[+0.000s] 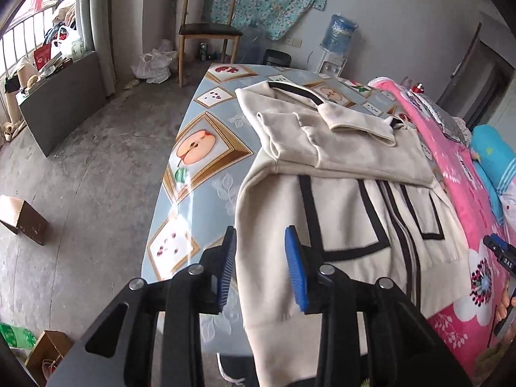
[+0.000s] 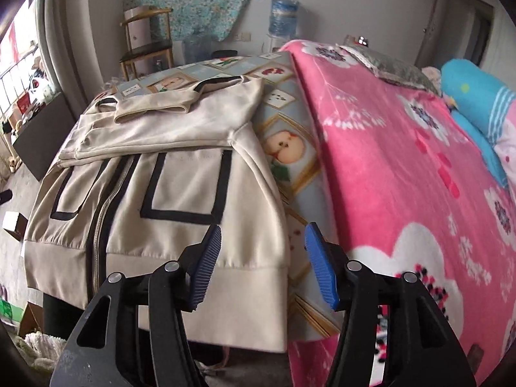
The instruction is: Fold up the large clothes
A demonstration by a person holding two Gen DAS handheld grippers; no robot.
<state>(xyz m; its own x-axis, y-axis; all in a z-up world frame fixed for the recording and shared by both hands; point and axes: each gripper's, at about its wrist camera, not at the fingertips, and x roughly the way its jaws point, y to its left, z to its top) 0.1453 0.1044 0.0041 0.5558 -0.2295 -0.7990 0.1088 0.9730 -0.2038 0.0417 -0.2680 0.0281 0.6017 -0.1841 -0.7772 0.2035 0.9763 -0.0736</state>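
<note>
Left gripper (image 1: 260,267): jaws apart, empty, over the hem corner of cream jacket (image 1: 338,174). Right gripper (image 2: 262,266): likewise spread. Jacket lies on table (image 1: 193,148), sleeves folded in (probably mid-fold); next: pinch both hem corners, lift toward collar.

jacket (image 1: 338,213) hem cut off below, shoe (image 1: 230,371) half hidden

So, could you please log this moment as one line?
jacket: sleeves folded in, hem overhanging table | left gripper: open | right gripper: open
</note>
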